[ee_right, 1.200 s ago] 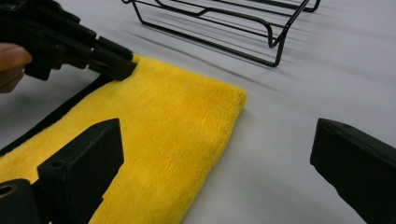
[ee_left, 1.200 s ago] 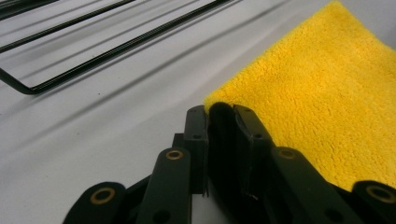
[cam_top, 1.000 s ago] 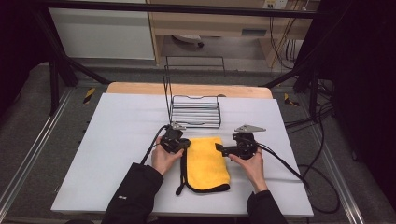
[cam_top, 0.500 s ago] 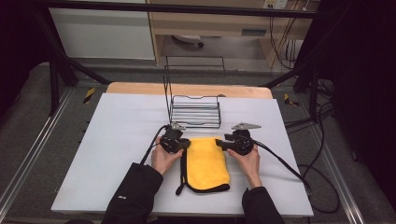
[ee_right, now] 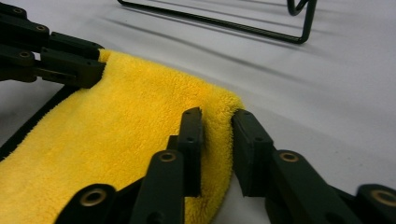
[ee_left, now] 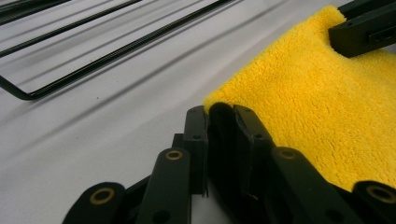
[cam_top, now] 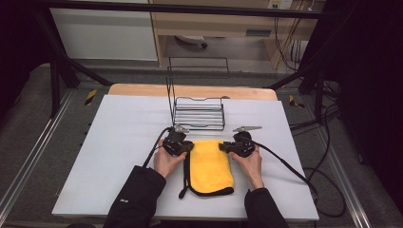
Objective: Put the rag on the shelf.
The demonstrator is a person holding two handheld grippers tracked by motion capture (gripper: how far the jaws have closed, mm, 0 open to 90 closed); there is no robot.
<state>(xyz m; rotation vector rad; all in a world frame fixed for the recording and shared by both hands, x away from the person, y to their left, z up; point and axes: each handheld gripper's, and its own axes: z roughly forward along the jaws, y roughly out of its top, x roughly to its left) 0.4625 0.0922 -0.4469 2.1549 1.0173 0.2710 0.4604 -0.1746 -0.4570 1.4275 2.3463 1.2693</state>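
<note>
At the far corners of the yellow cloth (cam_top: 210, 164), each hand-held gripper has a pinch: the left hand-held gripper (ee_left: 223, 122) has its jaws pressed nearly together on the cloth's far left corner, where the black trim folds up between the pads, and the right hand-held gripper (ee_right: 215, 135) has just been closing its jaws, which now squeeze a raised ridge of pile at the far right corner. For the step to go well, judging from this, both pinches should be deep enough that the pile does not slide out, and the two hands should rise together and level, so the cloth stays taut between them and does not sag or twist. Any lift should also keep clear of the wire rack (cam_top: 198, 114) standing just beyond the cloth's far edge, since a loose hem could catch on its rods. The cloth lies flat on the white surface (cam_top: 119, 142), between the person's forearms, its near edge with the black loop towards the person.
</note>
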